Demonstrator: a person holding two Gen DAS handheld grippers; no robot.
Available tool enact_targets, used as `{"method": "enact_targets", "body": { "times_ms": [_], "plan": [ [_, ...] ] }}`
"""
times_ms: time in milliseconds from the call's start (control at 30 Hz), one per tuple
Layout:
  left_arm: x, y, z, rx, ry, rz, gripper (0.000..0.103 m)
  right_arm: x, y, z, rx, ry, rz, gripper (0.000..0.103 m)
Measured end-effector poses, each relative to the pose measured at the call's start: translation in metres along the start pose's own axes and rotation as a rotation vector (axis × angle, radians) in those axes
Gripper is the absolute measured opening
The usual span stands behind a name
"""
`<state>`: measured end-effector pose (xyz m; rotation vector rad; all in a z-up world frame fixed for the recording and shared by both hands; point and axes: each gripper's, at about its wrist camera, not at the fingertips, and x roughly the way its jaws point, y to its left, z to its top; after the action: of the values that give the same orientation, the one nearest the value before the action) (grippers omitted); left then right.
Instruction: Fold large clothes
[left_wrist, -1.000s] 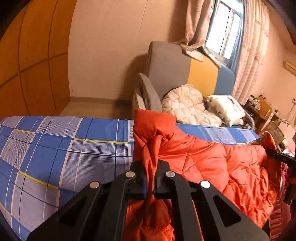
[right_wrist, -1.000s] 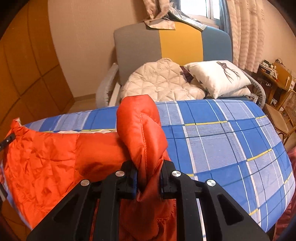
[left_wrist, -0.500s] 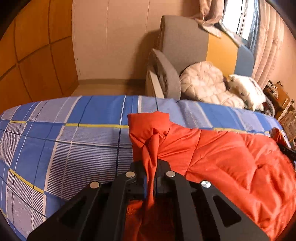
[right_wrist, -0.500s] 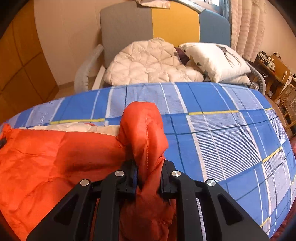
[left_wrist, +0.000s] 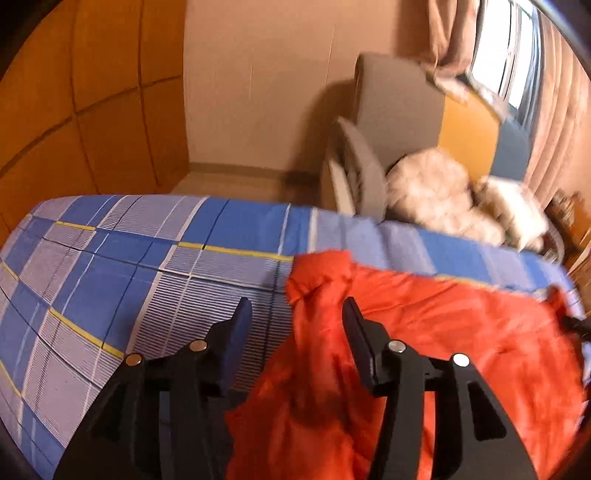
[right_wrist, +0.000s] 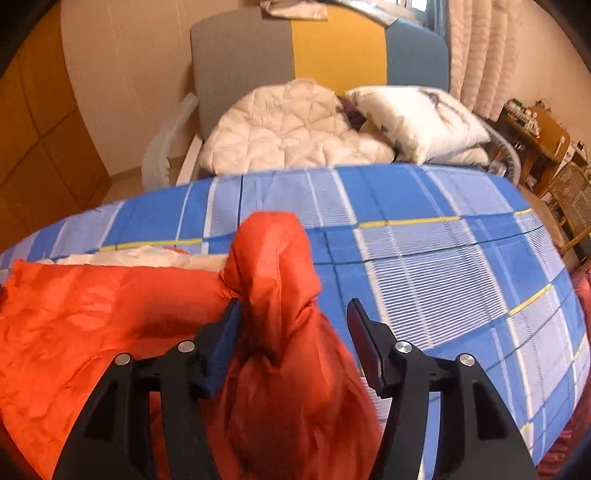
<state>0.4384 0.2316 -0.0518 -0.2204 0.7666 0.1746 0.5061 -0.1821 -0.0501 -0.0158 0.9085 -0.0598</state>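
An orange quilted jacket (left_wrist: 443, 332) lies spread on the blue checked bed sheet (left_wrist: 110, 280). My left gripper (left_wrist: 295, 321) is opening over the jacket's left corner; the cloth lies slack between the spread fingers and the pads do not press it. In the right wrist view the jacket (right_wrist: 92, 317) stretches to the left, with its white lining (right_wrist: 147, 256) showing at the far edge. My right gripper (right_wrist: 295, 317) is opening too. A puffed-up fold of the jacket (right_wrist: 275, 266) stands between its fingers, resting against the left pad and apart from the right one.
Beyond the bed stands a grey, yellow and blue armchair (right_wrist: 295, 48) holding a white quilted cushion (right_wrist: 288, 129) and a white pillow (right_wrist: 417, 118). Wooden panels (left_wrist: 74, 92) line the left wall. Curtains (right_wrist: 480, 48) and cluttered wooden furniture (right_wrist: 543, 129) are at the right.
Both grippers have gone from shut on bunched jacket cloth to open. Both sank toward the bed, and the jacket's corners have dropped onto the sheet.
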Motion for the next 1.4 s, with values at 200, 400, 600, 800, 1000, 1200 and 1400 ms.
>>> {"method": "enact_targets", "body": {
  "times_ms": [200,400,600,800,1000,1200,1400],
  "plan": [
    [-0.054,-0.034,-0.013,0.047,-0.082,-0.092,0.056,-0.062,0.03,-0.018,-0.04,-0.087,0.107,0.067],
    [-0.083,-0.093,-0.045,0.143,-0.077,-0.21,0.056,-0.091,0.069,-0.054,-0.102,-0.088,0.2,0.067],
    [-0.079,-0.128,-0.071,0.165,-0.018,-0.251,0.056,-0.09,0.084,-0.084,-0.133,-0.048,0.201,0.067],
    [-0.054,-0.135,-0.089,0.167,0.047,-0.192,0.056,-0.075,0.072,-0.097,-0.154,-0.027,0.109,0.067],
    [-0.032,-0.124,-0.099,0.152,0.087,-0.154,0.056,-0.048,0.054,-0.096,-0.104,0.004,0.086,0.07],
    [-0.03,-0.118,-0.102,0.13,0.097,-0.149,0.054,-0.033,0.05,-0.098,-0.088,0.017,0.08,0.072],
    [-0.062,-0.096,-0.107,0.085,0.045,-0.151,0.054,-0.047,0.044,-0.099,-0.077,0.016,0.093,0.072]
  ]
}}
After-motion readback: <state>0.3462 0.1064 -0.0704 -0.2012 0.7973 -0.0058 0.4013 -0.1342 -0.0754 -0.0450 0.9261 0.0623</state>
